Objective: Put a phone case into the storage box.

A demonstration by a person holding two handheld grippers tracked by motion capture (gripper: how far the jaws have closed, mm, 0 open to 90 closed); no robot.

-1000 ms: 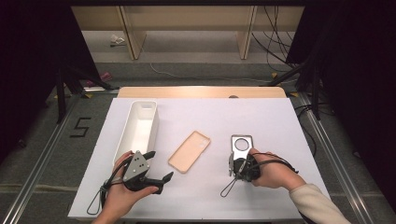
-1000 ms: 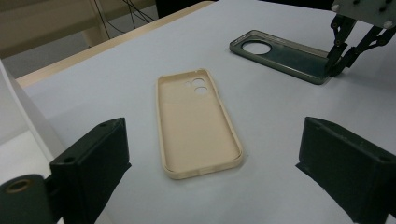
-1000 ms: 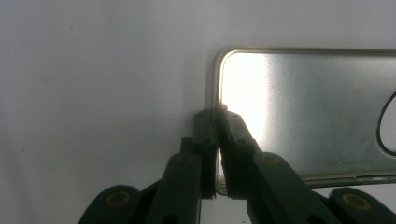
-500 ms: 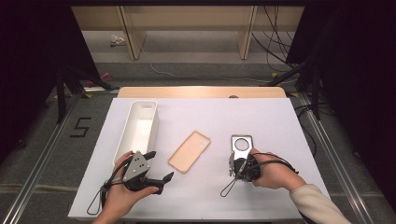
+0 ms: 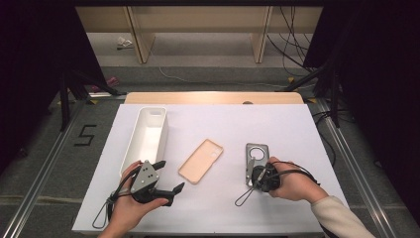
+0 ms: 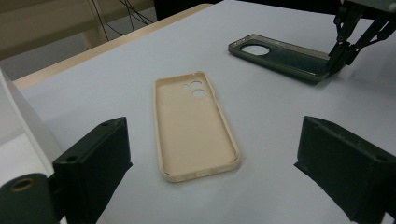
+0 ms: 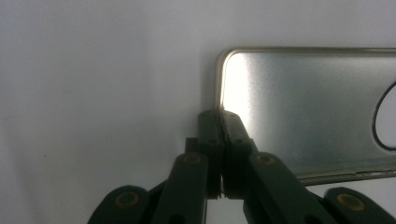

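The white-topped desk (image 5: 297, 129) carries three things, and a person's two hands come in at its near edge. Largest is the long white bin (image 5: 146, 139), standing open-topped along the left side of the desk. In the middle lies the beige phone case (image 5: 200, 160), hollow side up and slanted, with its camera holes at the far end; it is well apart from the bin and from either claw. To the right lies the dark translucent phone case (image 5: 256, 157), also hollow side up, its round camera opening toward the far end.

The right claw (image 5: 250, 174) is at the near left corner of that dark case. In the right gripper view its jaws are pressed together over the corner's rim (the grey shell catches a bright glare there), so it appears to be pinching the edge, though the rim itself is hard to make out between the pads. The case rests flat on the desk.

The left claw (image 5: 169, 174) sits near the front edge, just past the near end of the bin, its jaws spread wide and holding nothing, aimed toward the beige case.
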